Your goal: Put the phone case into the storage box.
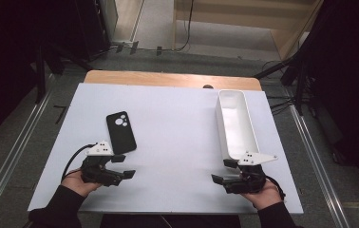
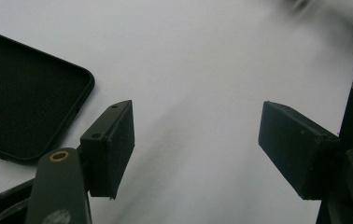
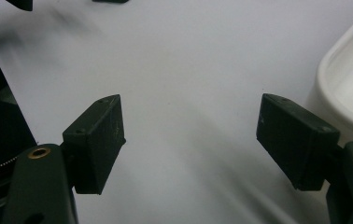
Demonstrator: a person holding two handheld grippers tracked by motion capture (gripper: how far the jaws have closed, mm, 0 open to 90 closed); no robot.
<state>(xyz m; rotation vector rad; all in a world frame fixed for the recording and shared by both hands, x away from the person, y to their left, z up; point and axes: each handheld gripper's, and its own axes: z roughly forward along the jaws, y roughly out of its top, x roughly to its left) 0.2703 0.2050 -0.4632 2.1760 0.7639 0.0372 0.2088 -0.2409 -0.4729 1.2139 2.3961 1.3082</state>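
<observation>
Seemingly before any pick, the left hand-held gripper (image 1: 126, 167) and right hand-held gripper (image 1: 221, 172) rest wide open and empty on the matte white table (image 1: 177, 133). A flat black rubbery phone case (image 1: 121, 132) lies just beyond the left; a long glossy white plastic tray (image 1: 235, 124) beside the right.

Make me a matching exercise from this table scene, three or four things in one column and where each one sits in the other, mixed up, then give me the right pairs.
Things:
1. black phone case
2. white tray
3. left gripper
4. right gripper

Places:
A. open, by the tray's near end
B. long, along the right side of the white table
C. flat, left of centre
D. open, just before the phone case

Pairs: 1-C, 2-B, 3-D, 4-A
</observation>
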